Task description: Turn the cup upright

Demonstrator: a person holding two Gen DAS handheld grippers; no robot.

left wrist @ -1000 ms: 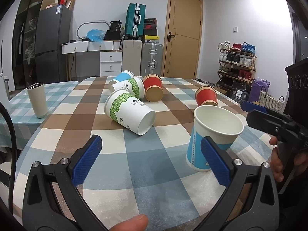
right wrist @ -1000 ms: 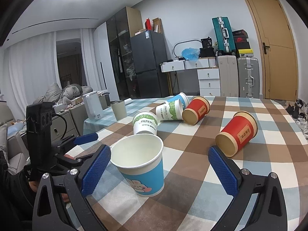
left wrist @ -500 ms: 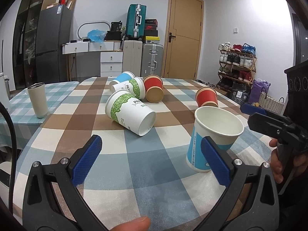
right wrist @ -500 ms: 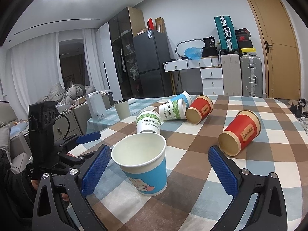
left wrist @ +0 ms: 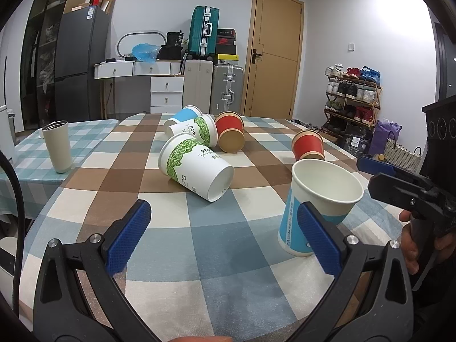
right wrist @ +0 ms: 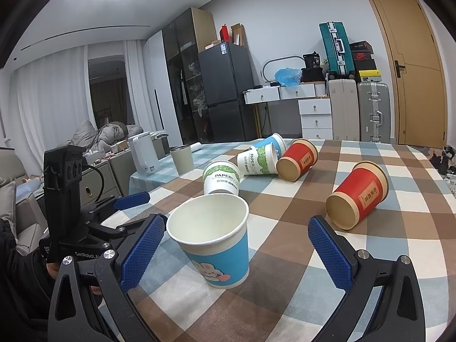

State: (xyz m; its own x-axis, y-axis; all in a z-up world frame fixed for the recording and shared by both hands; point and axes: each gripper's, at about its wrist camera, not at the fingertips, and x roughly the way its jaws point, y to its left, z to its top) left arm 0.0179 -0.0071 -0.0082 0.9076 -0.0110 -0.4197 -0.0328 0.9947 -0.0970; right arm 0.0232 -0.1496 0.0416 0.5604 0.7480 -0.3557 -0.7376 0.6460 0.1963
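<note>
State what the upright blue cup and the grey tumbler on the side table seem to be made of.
Blue cup: probably paper, matte white inside, rolled rim, printed cartoon wall. Grey tumbler: likely metal with a matte coating; its rim shines like steel, though that is uncertain.

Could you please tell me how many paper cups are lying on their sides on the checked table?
5: nearest green-leaf cup, second green-leaf cup, blue cup behind it, red cup mid-table, red cup farther right. Others may be hidden.
</note>
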